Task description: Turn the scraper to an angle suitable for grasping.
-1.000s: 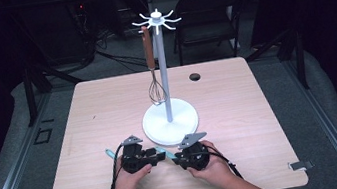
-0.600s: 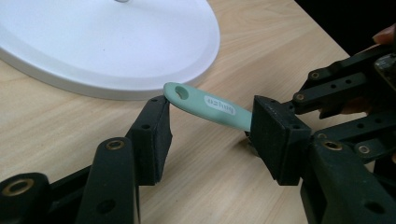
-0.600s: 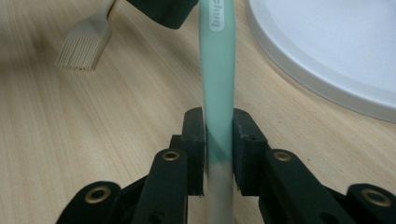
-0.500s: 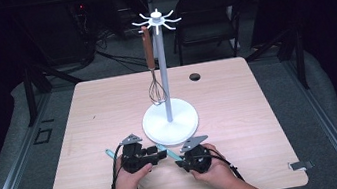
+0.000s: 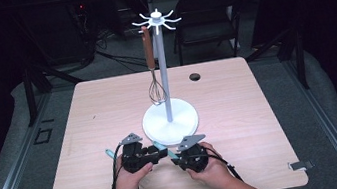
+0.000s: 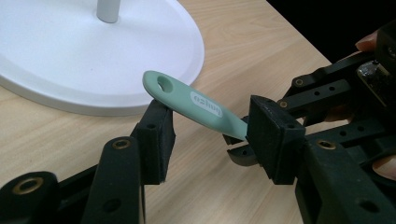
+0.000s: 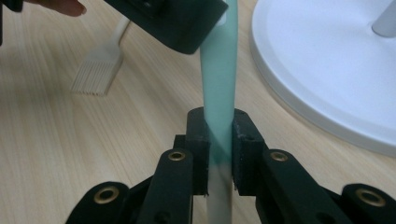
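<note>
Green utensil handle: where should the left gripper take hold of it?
The flat stretch of the handle just below its hanging hole, fingers on the two broad faces: the right gripper clamps farther down, and the hole is left free.

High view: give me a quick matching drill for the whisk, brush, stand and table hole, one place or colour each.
1 whisk
2 brush
3 stand
4 hole

A white, in the middle
B mint handle, near edge
C black, far side
D hanging up

Pairs: 1-D, 2-B, 3-A, 4-C
</note>
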Demonstrator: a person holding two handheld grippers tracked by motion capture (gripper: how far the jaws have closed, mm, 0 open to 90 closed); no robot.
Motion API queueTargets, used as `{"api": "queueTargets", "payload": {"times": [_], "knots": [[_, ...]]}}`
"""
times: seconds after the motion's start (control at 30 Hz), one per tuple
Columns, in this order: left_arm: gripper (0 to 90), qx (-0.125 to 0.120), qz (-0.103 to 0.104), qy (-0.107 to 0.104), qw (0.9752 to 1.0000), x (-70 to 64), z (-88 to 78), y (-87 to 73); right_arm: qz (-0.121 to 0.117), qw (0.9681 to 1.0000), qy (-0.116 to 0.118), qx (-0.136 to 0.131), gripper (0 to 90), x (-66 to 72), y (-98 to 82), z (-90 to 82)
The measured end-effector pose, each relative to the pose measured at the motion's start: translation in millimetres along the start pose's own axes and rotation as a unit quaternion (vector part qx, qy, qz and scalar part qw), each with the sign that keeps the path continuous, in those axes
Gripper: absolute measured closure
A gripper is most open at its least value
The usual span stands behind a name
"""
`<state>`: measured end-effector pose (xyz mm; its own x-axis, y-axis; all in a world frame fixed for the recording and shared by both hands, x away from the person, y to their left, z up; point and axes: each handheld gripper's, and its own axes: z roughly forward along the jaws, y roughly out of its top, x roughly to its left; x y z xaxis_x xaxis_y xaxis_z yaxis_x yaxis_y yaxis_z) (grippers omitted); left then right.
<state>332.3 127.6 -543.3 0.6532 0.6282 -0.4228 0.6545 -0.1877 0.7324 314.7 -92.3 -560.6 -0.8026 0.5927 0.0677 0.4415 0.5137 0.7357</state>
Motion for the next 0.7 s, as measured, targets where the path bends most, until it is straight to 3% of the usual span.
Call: {"api": "queueTargets", "payload": {"times": [0.43, 0.57, 0.7], "knots": [[61.9, -0.039, 0.010, 0.000, 0.9992, -10.2, -11.1, 7.0, -0.006, 0.9992, 0.002, -0.038, 79.5, 6.5, 14.2, -3.6], [65.7, -0.042, 0.027, 0.012, 0.9987, -15.2, -13.2, 8.6, -0.006, 0.9988, 0.002, -0.049, 79.1, 8.2, 16.6, -5.2], [67.5, -0.042, 0.026, 0.009, 0.9987, -15.6, -13.6, 9.3, -0.007, 0.9985, 0.003, -0.054, 74.1, 7.4, 15.5, -8.0]]}}
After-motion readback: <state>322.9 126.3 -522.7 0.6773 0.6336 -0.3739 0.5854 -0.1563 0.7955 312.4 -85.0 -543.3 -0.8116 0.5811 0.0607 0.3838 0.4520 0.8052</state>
